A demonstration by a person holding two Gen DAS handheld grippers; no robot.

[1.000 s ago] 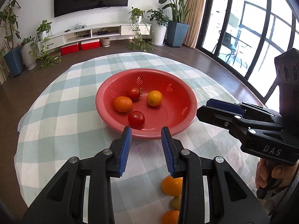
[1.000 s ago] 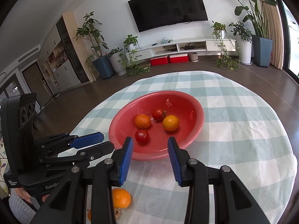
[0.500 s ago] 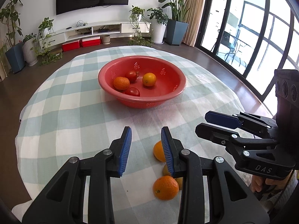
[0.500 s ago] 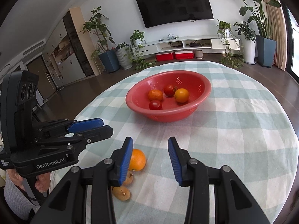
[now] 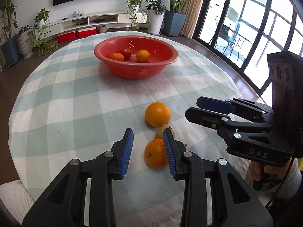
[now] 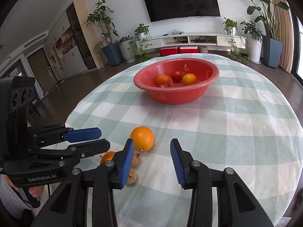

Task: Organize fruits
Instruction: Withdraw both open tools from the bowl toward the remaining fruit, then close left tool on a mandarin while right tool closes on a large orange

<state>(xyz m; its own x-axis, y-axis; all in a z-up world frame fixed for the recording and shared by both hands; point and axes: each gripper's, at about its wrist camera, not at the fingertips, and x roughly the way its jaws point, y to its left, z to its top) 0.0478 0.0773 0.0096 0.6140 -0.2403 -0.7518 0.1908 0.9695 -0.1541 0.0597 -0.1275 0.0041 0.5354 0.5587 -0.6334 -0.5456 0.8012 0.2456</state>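
Note:
A red bowl (image 5: 161,65) (image 6: 176,96) at the far side of the checked cloth holds two oranges and two tomatoes. Near the front edge lie two loose oranges (image 5: 158,114) (image 5: 154,155) and small brownish fruits (image 6: 135,159). My left gripper (image 5: 148,132) is open over the cloth, and the nearer orange shows just beside its right finger, untouched. My right gripper (image 6: 152,141) is open too, with the bigger orange (image 6: 142,138) just past its left fingertip. Each gripper appears in the other's view, the right gripper (image 5: 193,106) and the left gripper (image 6: 104,138), both empty.
The round table (image 5: 56,98) with its green-and-white checked cloth drops off close in front of me. A person's hands hold the gripper handles at the lower corners. Beyond the table are a TV wall, potted plants, a low shelf and glass doors.
Both grippers have drawn back from the bowl toward the table's near edge and dropped lower. The loose oranges and small fruits now lie at the fingertips.

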